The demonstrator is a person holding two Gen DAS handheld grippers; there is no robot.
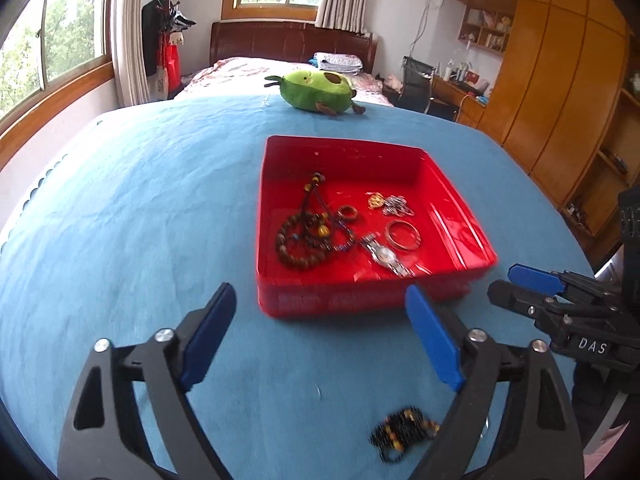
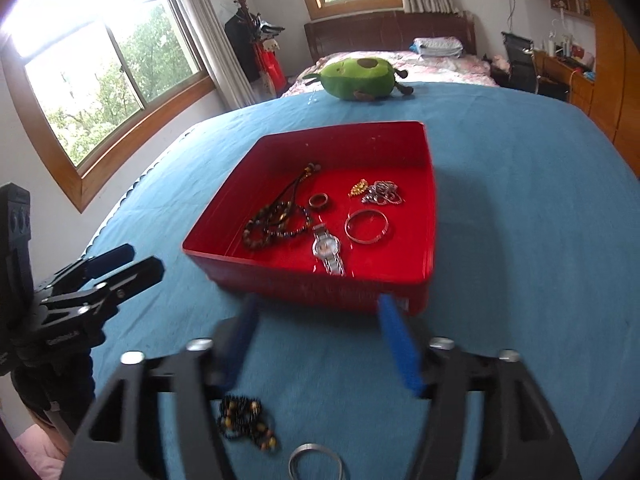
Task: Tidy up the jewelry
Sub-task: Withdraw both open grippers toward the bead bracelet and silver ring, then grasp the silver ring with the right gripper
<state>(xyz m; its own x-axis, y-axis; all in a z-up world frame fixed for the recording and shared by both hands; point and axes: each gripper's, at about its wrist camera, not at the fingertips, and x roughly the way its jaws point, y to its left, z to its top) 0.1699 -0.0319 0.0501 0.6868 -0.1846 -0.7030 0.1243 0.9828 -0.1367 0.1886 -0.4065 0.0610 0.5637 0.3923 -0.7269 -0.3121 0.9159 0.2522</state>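
A blue cloth [image 1: 120, 208] covers the table. The red tray [image 1: 452, 204] sits near its middle, holding a wooden bead bracelet [image 1: 298, 246], a silver wristwatch [image 1: 384, 256], a silver bangle [image 1: 403, 235], a small ring [image 1: 346, 213] and a tangle of chain [image 1: 394, 204]. A green avocado plush [image 1: 316, 90] lies at the far edge. At the near edge, a dark beaded bracelet [image 2: 246, 422] and a second silver bangle [image 2: 316, 462] lie on the cloth. The left gripper [image 1: 320, 332] and right gripper [image 2: 316, 344] are both released, jaws spread and empty.
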